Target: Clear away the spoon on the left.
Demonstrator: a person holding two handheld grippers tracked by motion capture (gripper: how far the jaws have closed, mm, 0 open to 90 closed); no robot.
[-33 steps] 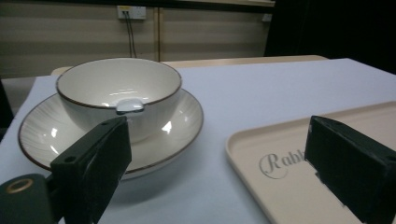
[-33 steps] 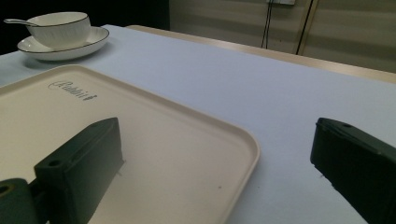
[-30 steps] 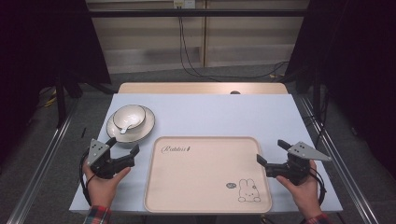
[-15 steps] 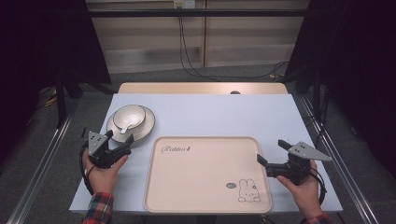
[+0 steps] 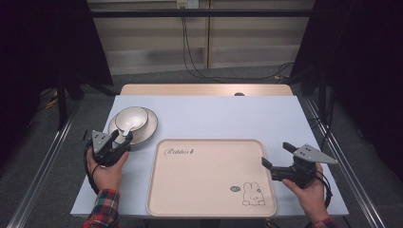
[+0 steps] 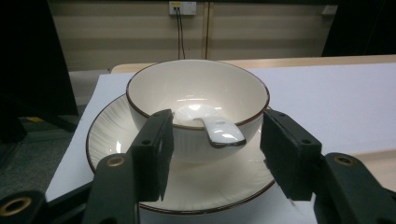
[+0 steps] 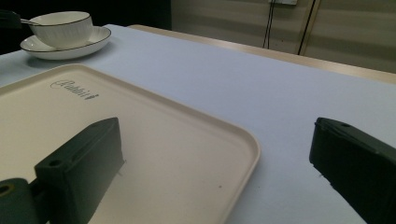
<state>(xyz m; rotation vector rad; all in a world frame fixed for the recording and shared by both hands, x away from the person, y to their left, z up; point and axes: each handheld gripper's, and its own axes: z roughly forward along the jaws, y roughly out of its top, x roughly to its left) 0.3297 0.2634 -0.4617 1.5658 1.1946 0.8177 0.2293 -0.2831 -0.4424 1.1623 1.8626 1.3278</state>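
Spoon [image 6: 212, 127]: white, lying in the bowl with its handle poking out over the near rim, toward the left gripper; it sits at the left of the table, just beyond the tray's far left corner.
Bowl [image 5: 131, 118]: cream with a thin dark line round the rim, standing on a ribbed saucer [image 5: 145, 132] of the same make.
Left gripper [image 5: 121, 138]: held low at the saucer's near edge, its jaws on either side of the spoon handle; they have just been closing, but a gap shows on both sides and the pads do not touch the handle.
Right gripper [image 5: 274, 156]: jaws spread wide and holding nothing, one over the tray's right edge and the other over the tablecloth beside it.
Tray [image 5: 199, 190]: cream, bare, lying flat in the middle of the near side.
Writing: "Rabbit" in script near the tray's far left corner [image 5: 179, 152]; a line-drawn rabbit [image 5: 253, 194] at the near right corner, with a small round mark beside it too small to read.
Table [image 5: 228, 116]: covered in pale blue-white cloth.
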